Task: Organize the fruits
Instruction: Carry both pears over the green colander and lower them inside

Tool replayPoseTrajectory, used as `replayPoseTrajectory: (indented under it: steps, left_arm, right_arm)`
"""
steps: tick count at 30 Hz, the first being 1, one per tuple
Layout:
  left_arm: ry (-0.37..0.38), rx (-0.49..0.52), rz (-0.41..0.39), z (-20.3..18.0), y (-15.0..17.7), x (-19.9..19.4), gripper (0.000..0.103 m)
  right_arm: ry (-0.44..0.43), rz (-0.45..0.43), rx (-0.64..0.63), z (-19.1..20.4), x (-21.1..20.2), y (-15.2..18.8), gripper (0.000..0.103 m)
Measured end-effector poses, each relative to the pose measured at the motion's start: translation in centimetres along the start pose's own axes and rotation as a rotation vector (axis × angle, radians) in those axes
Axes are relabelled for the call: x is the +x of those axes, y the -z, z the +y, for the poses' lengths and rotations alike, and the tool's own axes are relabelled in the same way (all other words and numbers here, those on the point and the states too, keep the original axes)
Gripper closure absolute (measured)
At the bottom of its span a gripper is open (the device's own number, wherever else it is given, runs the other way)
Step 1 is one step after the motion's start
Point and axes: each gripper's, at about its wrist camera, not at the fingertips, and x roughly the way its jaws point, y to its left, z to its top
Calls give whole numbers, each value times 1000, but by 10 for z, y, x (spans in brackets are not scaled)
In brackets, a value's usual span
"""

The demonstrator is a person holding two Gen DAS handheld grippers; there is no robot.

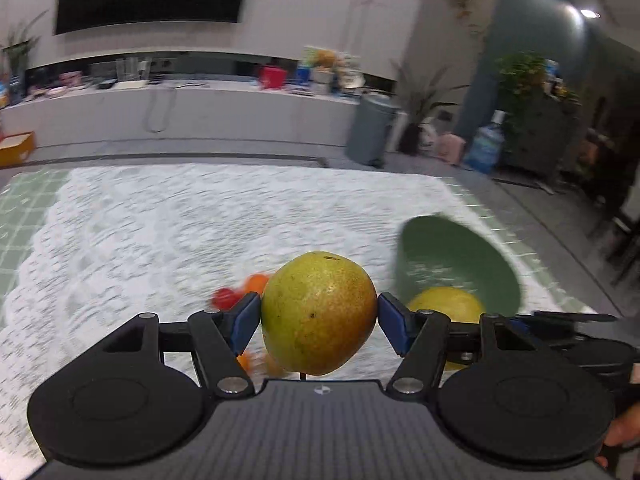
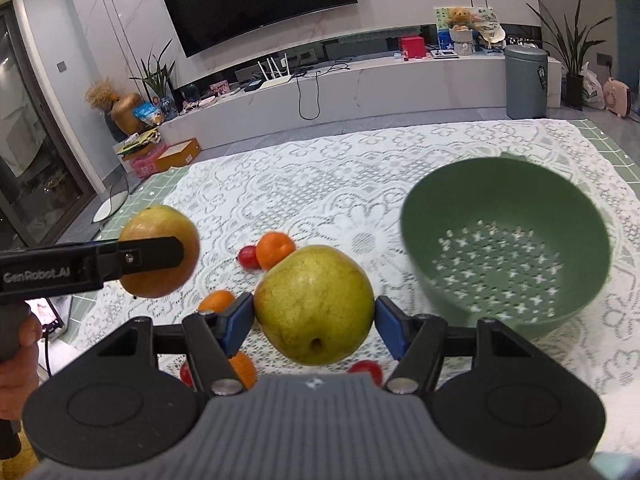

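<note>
Left gripper [image 1: 319, 316]: your blue pads clamp a speckled, russet-blushed pear [image 1: 318, 312], centre frame.
Right gripper [image 2: 315, 318]: clenched on a smooth yellow-green pear [image 2: 314, 304], lifted off the desk [image 2: 320, 168].
Colander [image 2: 506, 248]: one green plastic bowl, star-shaped holes, right.
Loose fruit: three oranges [image 2: 274, 249], three cherry tomatoes [image 2: 248, 257], centre-low on white lace.

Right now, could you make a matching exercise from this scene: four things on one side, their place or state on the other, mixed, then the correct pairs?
1. left gripper
2. right gripper
3. green colander bowl
4. cherry tomato

A. lies on the lace cloth beside a small orange
B. empty, holes in its bottom
C. holds a pear with a reddish blush
D. holds a yellow-green pear, dimple toward the camera

Pairs: 1-C, 2-D, 3-B, 4-A
</note>
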Motion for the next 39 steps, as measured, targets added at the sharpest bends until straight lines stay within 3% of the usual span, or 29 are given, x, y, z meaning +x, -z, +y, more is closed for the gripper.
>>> replayPoseTrajectory:
  steps: [11, 21, 39]
  left_arm:
    - [146, 169, 82, -80, -34, 45, 30]
    - [245, 252, 212, -103, -53, 104, 30]
    - [264, 405, 478, -123, -48, 198, 30]
  right_arm:
    - [93, 62, -132, -51, -27, -39, 40]
    - [134, 170, -135, -107, 0, -59, 40]
    - [86, 444, -293, -135, 73, -59, 40]
